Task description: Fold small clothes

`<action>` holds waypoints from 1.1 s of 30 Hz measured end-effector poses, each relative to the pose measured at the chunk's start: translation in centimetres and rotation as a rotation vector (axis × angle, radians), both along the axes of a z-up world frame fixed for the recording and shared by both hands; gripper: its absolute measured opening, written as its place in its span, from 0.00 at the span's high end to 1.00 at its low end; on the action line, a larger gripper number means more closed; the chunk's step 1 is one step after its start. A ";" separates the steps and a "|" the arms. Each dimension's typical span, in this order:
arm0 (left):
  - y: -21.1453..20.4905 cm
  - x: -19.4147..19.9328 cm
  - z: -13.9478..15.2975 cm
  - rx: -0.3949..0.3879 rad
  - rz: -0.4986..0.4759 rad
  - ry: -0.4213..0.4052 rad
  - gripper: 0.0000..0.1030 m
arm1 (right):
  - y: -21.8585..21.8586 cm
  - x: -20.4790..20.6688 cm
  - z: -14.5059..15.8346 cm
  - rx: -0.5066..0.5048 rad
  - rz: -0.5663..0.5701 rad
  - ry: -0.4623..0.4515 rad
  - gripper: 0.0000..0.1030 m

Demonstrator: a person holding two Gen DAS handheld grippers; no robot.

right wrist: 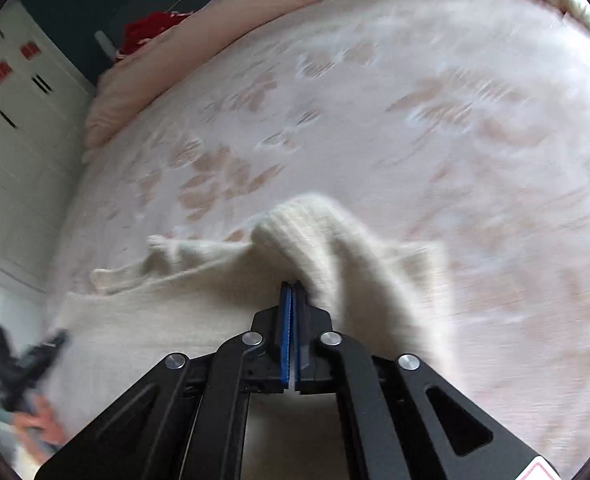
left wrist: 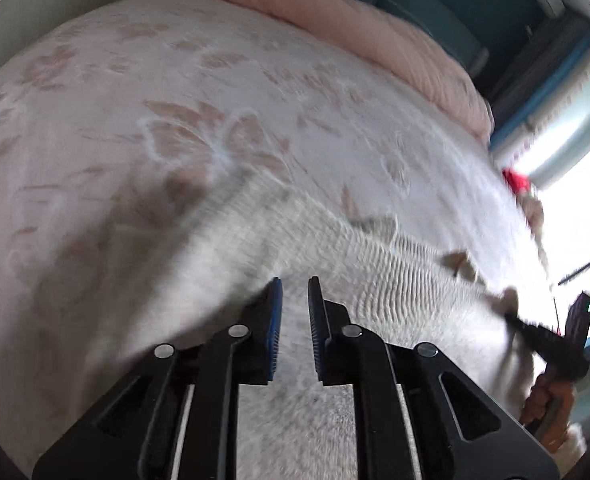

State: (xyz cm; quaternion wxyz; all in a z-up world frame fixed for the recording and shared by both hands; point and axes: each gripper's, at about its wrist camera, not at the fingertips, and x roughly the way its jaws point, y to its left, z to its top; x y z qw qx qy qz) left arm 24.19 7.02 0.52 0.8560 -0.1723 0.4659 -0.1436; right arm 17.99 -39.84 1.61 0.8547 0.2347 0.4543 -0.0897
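Left wrist view: my left gripper (left wrist: 295, 286) hovers low over cream ribbed knit garment (left wrist: 279, 248) spread on floral bedspread (left wrist: 175, 80); jaws narrowly parted, gripping nothing. My right gripper (left wrist: 511, 316) visible at far right edge of garment, blurred.

Right wrist view: right gripper (right wrist: 293, 286) pinched closed on raised fold of garment (right wrist: 327, 240), cloth lifted into ridge above bed. Left gripper (right wrist: 23, 356) blurred at lower left.

Judgement: mid-fold, one edge lifted. Next move calls for carrying held edge across, left tongs pinning or gripping opposite side.

The sweater (right wrist: 223, 320) lies on the bedspread (right wrist: 415, 120) — a quilt (right wrist: 183, 60), seemingly bunched, along the far edge.
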 end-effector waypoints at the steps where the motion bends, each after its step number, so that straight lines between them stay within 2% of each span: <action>1: 0.4 -0.3 0.9 0.009 0.032 -0.026 0.75 | -0.1 -0.4 0.8 -0.038 -0.001 -0.015 0.92; 2: 0.9 -0.2 1.7 0.024 0.071 -0.056 0.68 | -0.3 -0.6 1.8 -0.070 -0.019 -0.035 0.76; 3: 1.2 0.0 2.3 0.037 0.098 -0.076 0.49 | -0.5 -0.6 2.4 -0.076 -0.036 -0.056 0.54; 4: 1.3 0.5 2.6 0.067 0.124 -0.084 0.30 | -0.8 -0.3 2.6 -0.066 -0.048 -0.076 0.46; 5: 1.1 1.3 2.5 0.103 0.138 -0.069 0.23 | -0.9 0.4 2.5 -0.063 -0.050 -0.068 0.38; 6: 0.7 2.5 1.7 0.141 0.137 -0.029 0.21 | -1.0 1.2 1.8 -0.062 -0.043 -0.034 0.37; 7: 0.4 3.3 1.0 0.161 0.129 0.008 0.23 | -1.0 2.2 0.9 -0.061 -0.034 0.009 0.37; 8: 0.2 4.0 0.2 0.170 0.124 0.036 0.30 | -0.4 3.0 -0.2 -0.068 -0.034 0.048 0.42; 9: -0.1 4.4 -0.3 0.168 0.119 0.046 0.49 | 0.0 3.3 -0.7 -0.077 -0.022 0.063 0.63; 10: -0.1 4.6 -0.4 0.156 0.102 0.051 0.72 | 0.7 3.3 -0.8 -0.082 0.001 0.058 0.74; 11: -0.1 4.7 -0.3 0.140 0.082 0.048 0.84 | 1.2 3.0 -0.3 -0.088 0.015 0.038 0.91; 12: -0.2 4.5 0.2 0.151 0.079 0.034 0.89 | 1.5 2.8 0.7 -0.096 0.022 0.001 0.91; 14: -0.5 4.1 1.7 0.216 0.079 -0.027 0.91 | 0.9 1.7 3.1 -0.073 -0.008 -0.095 0.93; 16: 0.2 4.0 2.4 0.235 0.100 -0.045 0.91 | -1.3 0.3 4.4 -0.048 -0.082 -0.155 0.93; 18: 1.1 4.7 1.5 0.243 0.130 -0.010 0.91 | -3.6 0.3 2.7 -0.051 -0.126 -0.105 0.93; 20: 1.1 5.8 -0.8 0.251 0.112 0.060 0.90 | -4.6 1.6 -1.7 -0.022 -0.112 0.036 0.93; 21: 0.8 6.2 -2.2 0.268 0.094 0.099 0.90 | -4.4 2.0 -3.1 -0.024 -0.087 0.073 0.93; 23: 0.1 5.9 -2.5 0.314 0.086 0.061 0.89 | -3.9 2.0 -1.7 -0.058 -0.083 0.047 0.90; 25: 0.1 5.4 -1.4 0.276 0.095 0.049 0.88 | -3.4 1.3 0.7 -0.058 -0.086 -0.004 0.89; 27: 0.4 4.1 0.7 0.234 0.110 0.014 0.86 | -1.9 -0.2 3.9 -0.148 -0.090 -0.064 0.79; 29: 0.0 2.1 3.2 0.222 0.109 -0.043 0.86 | 0.2 -1.5 6.0 -0.135 -0.038 -0.128 0.79; 31: -1.2 -0.1 5.1 0.192 0.093 -0.080 0.86 | 3.8 -1.7 6.2 -0.091 0.071 -0.128 0.80; 33: -3.5 -1.4 5.4 0.147 0.025 -0.068 0.84 | 8.1 -1.0 4.7 -0.073 0.185 -0.089 0.87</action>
